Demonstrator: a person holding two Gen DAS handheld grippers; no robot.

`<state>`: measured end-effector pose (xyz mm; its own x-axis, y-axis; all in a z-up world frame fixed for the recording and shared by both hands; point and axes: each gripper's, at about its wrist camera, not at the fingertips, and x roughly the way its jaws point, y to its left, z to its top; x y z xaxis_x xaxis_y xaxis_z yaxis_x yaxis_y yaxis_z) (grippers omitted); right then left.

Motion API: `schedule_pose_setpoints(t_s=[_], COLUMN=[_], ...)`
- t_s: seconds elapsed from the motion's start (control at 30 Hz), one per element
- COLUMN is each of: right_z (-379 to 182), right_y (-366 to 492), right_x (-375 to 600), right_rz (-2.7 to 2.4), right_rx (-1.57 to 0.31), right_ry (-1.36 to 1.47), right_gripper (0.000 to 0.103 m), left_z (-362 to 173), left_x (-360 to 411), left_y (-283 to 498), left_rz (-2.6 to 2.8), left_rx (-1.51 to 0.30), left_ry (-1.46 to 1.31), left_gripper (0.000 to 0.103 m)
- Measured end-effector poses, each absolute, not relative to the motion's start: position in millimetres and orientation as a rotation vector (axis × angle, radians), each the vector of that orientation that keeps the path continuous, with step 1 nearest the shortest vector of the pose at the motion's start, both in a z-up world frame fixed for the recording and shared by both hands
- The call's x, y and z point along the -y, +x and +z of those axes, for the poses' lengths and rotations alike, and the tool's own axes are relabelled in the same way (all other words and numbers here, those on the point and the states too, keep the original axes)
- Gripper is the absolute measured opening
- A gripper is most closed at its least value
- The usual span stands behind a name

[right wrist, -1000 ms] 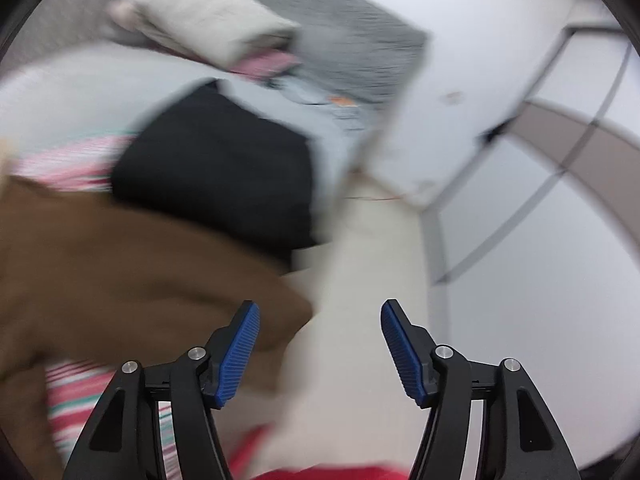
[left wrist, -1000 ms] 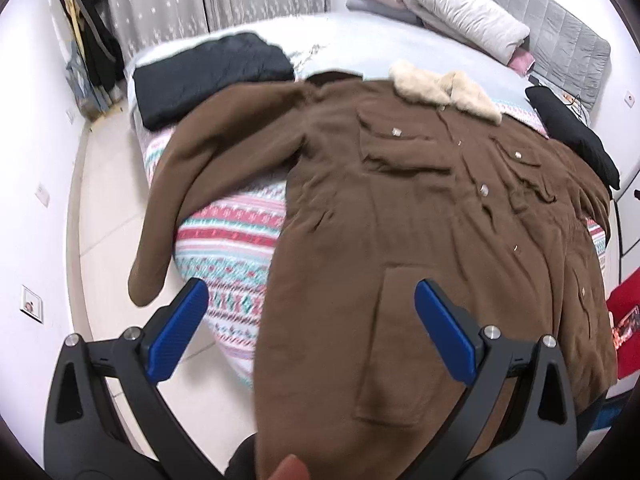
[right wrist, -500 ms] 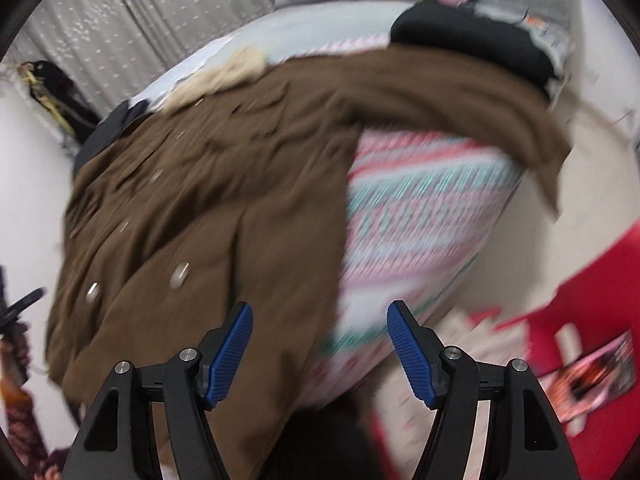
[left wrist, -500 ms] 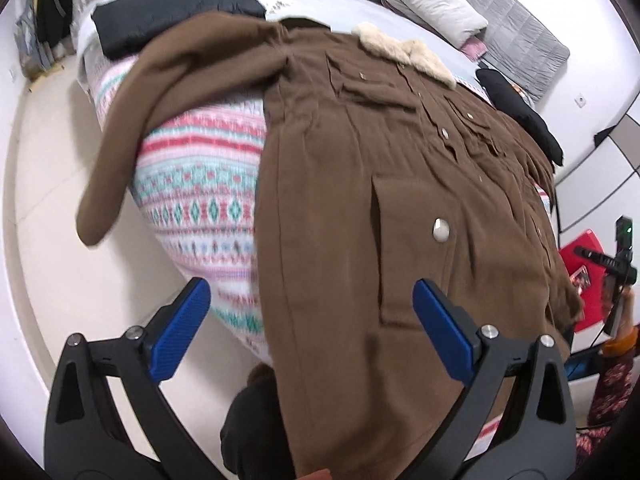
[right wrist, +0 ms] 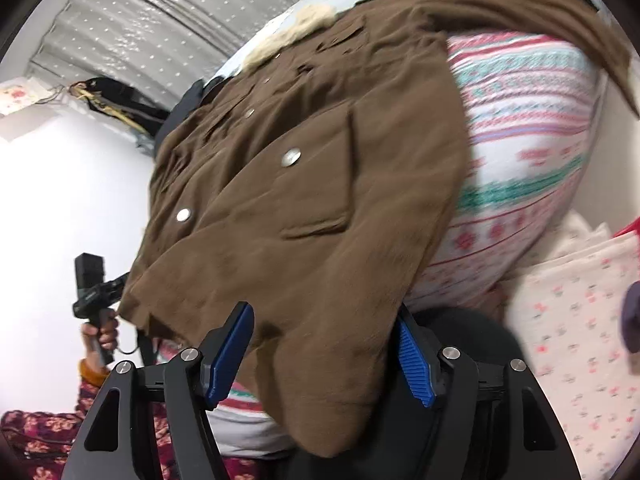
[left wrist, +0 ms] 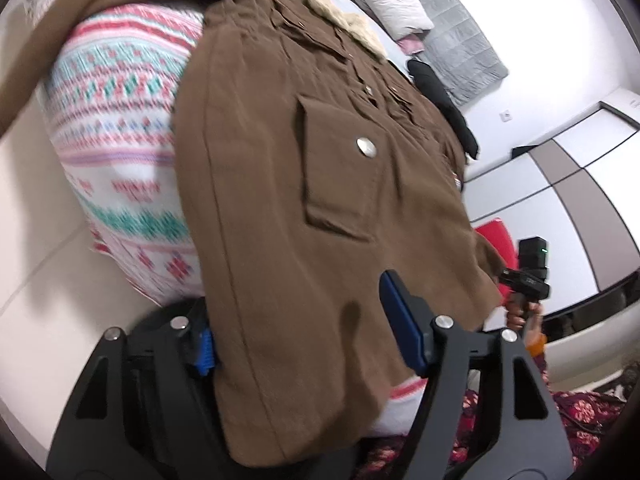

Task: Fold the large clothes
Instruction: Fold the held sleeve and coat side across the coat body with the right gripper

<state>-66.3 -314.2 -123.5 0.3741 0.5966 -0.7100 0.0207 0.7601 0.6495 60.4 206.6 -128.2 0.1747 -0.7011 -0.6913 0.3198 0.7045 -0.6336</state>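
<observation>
Both wrist views now sit low at the bed's foot, where 0.5 s ago they looked down from higher; the hem has come between the fingers of each tool.

Item 1, left gripper [left wrist: 308, 328]: blue-padded, black-framed, 2 fingers spread wide, nothing clamped. The hem's left corner hangs in the gap, with the left pad half hidden behind the cloth, so contact cannot be told.

Item 2, long brown cloth coat [left wrist: 304, 184] with cream fleece collar [left wrist: 344, 28], flap pockets and silver snap buttons: laid front-up along the bed, collar far, hem draped over the near edge; 1 sleeve [left wrist: 48, 36] trails off the left side.

Item 3, bedcover [left wrist: 120, 120], white with pink and teal banded pattern: under the coat, showing to either side of it.

Item 4, right gripper [right wrist: 324, 352]: same make, fingers equally wide apart, gripping nothing. The hem's right corner falls between them (both pads visible here).

Reading: both tools are staged at the 2 hem corners, so the next step is likely to close on each and carry the hem up toward the collar. Folding proper is not yet begun; the sleeves remain spread.
</observation>
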Motion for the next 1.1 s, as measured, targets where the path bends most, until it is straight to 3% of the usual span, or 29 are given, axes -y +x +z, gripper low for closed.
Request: schedule_pose_setpoints(t_s=[0.07,0.1,0.13,0.17,0.3,0.43,0.53,0.63,0.73,0.83,0.9,1.03,1.1], right_z=[-123,-122,-121,-122,-94,-31,2,-8,-60,-112,-111,-77,-56], right_y=[-70,-72,-74,-77,-87,-101,-113,-114,-113,-109,-113,-114,-108], right_x=[308,306,305,305,298,325,356,377,383,364,363,370,363], right_rz=[0.405,0.409,0.415,0.430,0.372,0.304,0.212,0.119,0.067,0.012,-0.018,-0.085,-0.108], right_rx=[-1.127,-1.126,-1.129,-1.140,-1.077,-0.913,-0.854,-0.915,-1.060,-1.211,-1.176,-1.110,-1.063], right_ry=[0.620,0.605,0.594,0.616,0.550,0.540,0.517,0.505,0.506,0.429,0.404,0.320,0.261], right_gripper=[0.065,0.059,0.035,0.018,0.013,0.011,0.010,0.010,0.011,0.014,0.018,0.040,0.052], left_z=[-130,-130,-130,-128,-84,-19,-8,-39,-105,-104,-96,-71,-54], left_x=[-200,-199,-197,-195,-199,-221,-232,-231,-225,-219,-216,-205,-202], left_y=[49,45,40,38,29,22,27,30,32,26,29,40,47], left_rz=[-0.769,-0.773,-0.766,-0.740,-0.722,-0.714,-0.717,-0.603,-0.496,-0.502,-0.461,-0.354,-0.339], left_rx=[-1.197,-1.191,-1.194,-1.183,-1.066,-0.906,-0.921,-1.038,-1.250,-1.200,-1.209,-1.134,-1.071], left_ry=[-0.361,-0.353,-0.348,-0.330,-0.378,-0.432,-0.458,-0.352,-0.267,-0.205,-0.146,0.061,0.077], left_gripper=[0.065,0.050,0.044,0.025,0.015,0.014,0.014,0.015,0.017,0.022,0.039,0.056,0.073])
